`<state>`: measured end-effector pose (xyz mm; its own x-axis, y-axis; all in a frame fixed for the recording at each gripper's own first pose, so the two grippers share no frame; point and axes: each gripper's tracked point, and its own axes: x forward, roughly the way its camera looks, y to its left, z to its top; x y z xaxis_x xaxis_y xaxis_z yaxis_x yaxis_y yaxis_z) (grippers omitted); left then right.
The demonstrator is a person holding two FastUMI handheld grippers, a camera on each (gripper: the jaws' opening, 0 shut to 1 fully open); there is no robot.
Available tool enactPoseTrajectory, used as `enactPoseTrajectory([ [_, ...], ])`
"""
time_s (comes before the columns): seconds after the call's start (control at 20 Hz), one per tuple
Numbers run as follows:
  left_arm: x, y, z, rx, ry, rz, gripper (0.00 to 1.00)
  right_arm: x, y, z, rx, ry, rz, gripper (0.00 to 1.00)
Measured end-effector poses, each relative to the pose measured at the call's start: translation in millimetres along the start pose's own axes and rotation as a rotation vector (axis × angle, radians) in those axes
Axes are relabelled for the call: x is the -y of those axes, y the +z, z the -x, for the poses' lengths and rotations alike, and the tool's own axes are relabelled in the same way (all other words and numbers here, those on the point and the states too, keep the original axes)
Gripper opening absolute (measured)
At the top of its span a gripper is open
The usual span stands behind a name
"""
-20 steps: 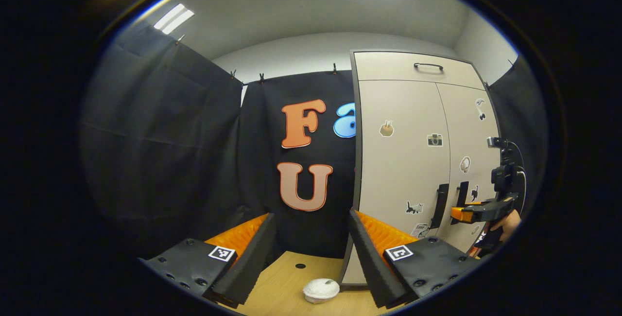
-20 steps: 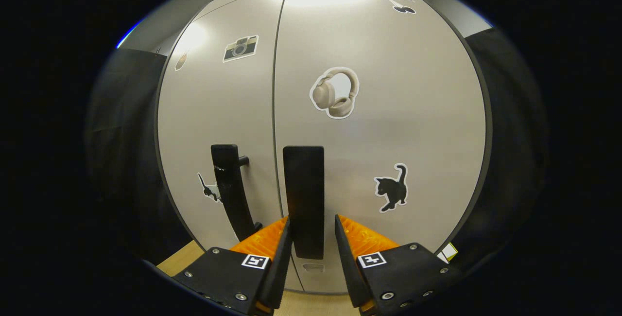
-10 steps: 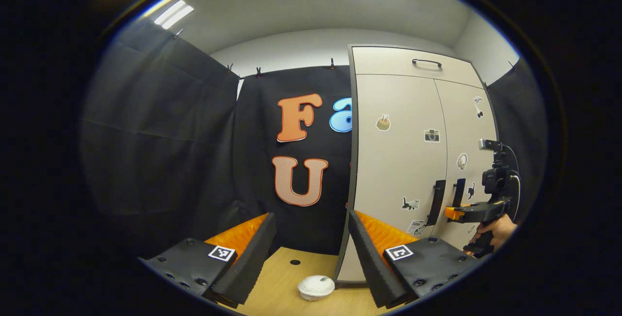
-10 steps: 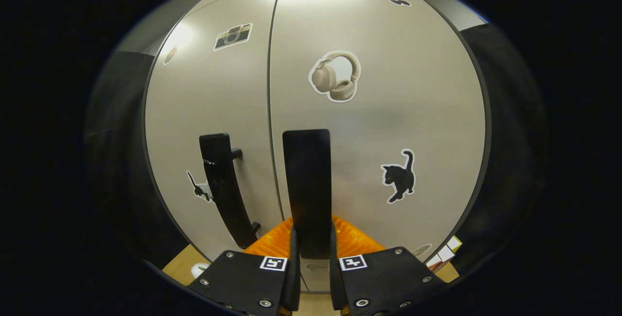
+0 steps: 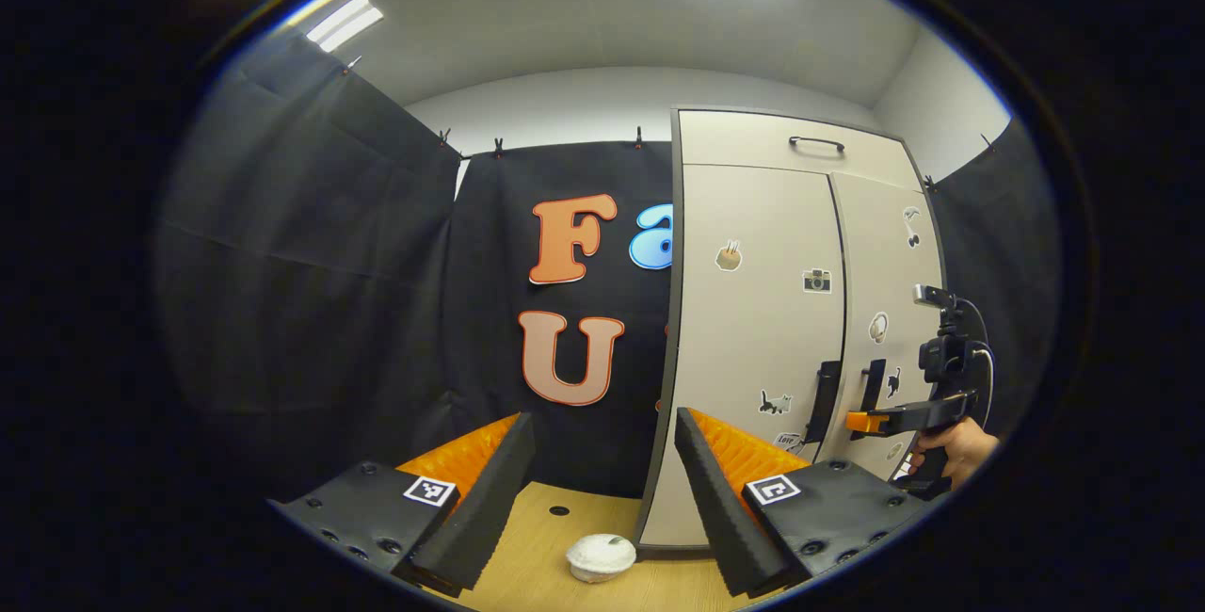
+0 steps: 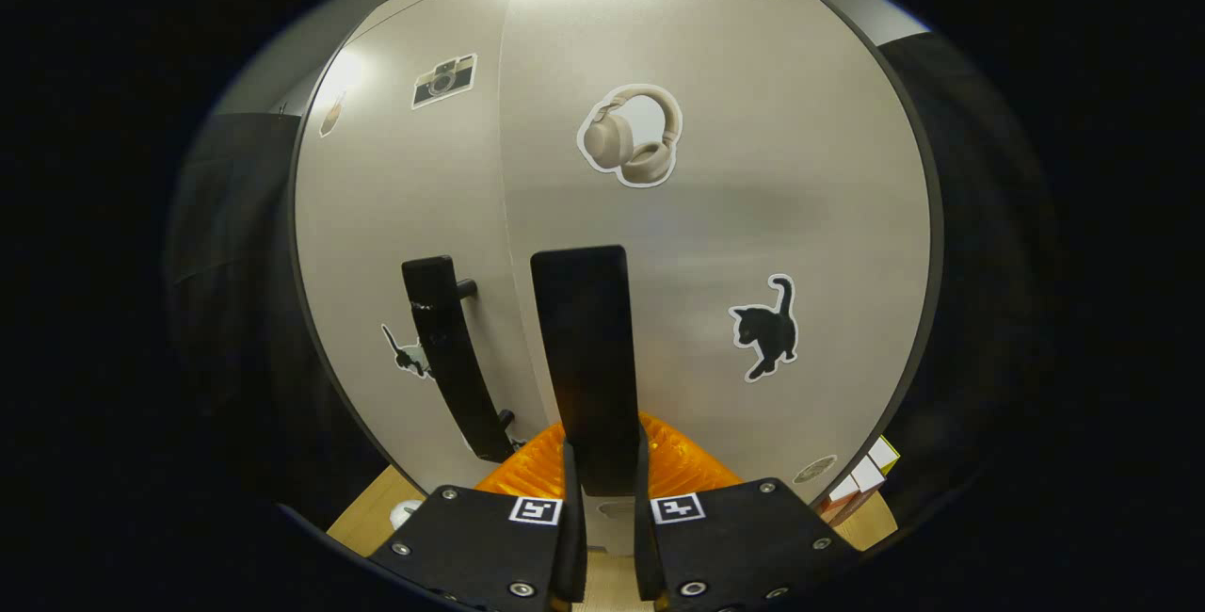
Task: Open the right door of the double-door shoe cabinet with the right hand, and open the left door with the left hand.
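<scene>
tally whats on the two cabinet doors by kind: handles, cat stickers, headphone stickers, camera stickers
black vertical bar door handles: 2, the right one clamped in the right tool
cat stickers: 2
beige headphone sticker: 1
camera sticker: 1
total: 6

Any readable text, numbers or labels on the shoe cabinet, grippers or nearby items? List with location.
No legible text.
Small white sticker low on the beige shoe cabinet: lettering, too small to read.
Square black-and-white markers on the right hand-held gripper: patterns, no words.
Small boxes beside the cabinet: print too blurred.
</scene>
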<state>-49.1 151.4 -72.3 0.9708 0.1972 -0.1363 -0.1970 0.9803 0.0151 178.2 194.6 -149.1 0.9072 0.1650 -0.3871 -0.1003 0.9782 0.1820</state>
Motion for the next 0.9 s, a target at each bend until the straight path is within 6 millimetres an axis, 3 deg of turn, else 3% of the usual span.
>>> enactPoseTrajectory([
  [0.25, 13.5, -3.0, -1.0, -0.011, -0.023, 0.026, 0.96, 0.3, -0.5, 19.1, -0.006, 0.060, -0.005, 0.20],
  [0.9, 118.1, -5.0, -14.8, -0.031, -0.198, 0.040, 0.96, 19.1, -0.9, 70.7, -0.023, 0.140, -0.023, 0.20],
])
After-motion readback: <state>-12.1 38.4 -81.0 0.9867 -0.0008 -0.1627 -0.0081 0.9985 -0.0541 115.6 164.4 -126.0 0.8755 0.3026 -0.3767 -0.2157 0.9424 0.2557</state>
